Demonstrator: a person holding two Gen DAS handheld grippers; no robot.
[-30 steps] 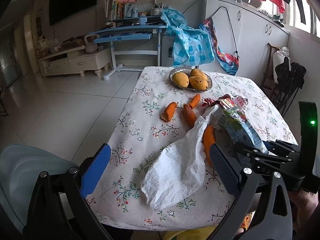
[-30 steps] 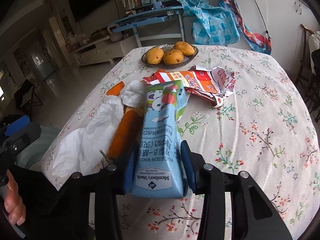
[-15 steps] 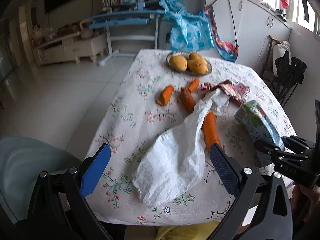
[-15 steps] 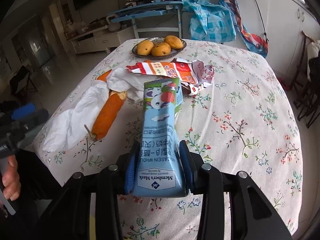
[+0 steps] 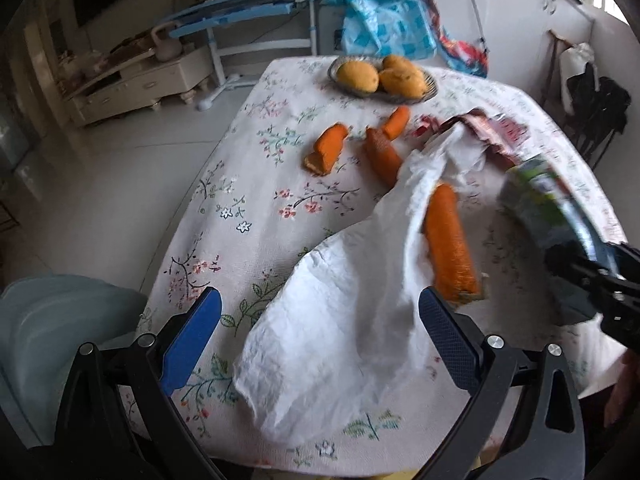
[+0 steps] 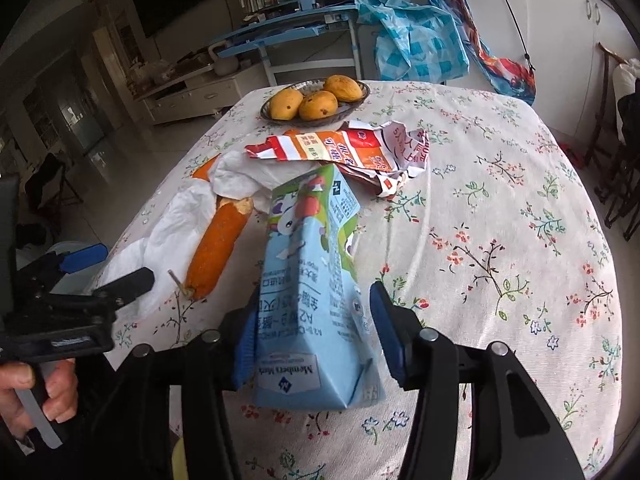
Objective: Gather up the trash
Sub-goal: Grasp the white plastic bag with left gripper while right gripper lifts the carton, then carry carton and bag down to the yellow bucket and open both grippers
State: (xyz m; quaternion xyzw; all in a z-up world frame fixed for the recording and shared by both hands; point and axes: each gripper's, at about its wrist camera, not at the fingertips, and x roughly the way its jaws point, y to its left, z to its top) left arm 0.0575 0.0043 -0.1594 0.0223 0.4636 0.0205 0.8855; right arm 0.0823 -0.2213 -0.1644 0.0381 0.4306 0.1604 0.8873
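A blue milk carton (image 6: 308,264) stands tilted between the jaws of my right gripper (image 6: 314,300), which are opening. The right pad stands off the carton's side. The same carton (image 5: 548,196) shows blurred at the right of the left wrist view. My left gripper (image 5: 318,300) is open wide, low over a crumpled white sheet (image 5: 352,312) on the floral tablecloth. A long carrot (image 5: 448,240) lies along the sheet's right edge. A torn red and orange wrapper (image 6: 340,148) lies beyond the carton.
Three shorter carrot pieces (image 5: 328,148) lie mid-table. A bowl (image 5: 428,92) of mangoes sits at the far end. A pale blue-grey container (image 5: 52,320) stands below the table's left edge. A dark chair (image 5: 596,108) is at the right. A hand (image 6: 24,392) holds the left gripper's handle.
My left gripper has come down and forward over the white sheet. The right gripper's jaws have widened and the carton between them has tipped to one side.
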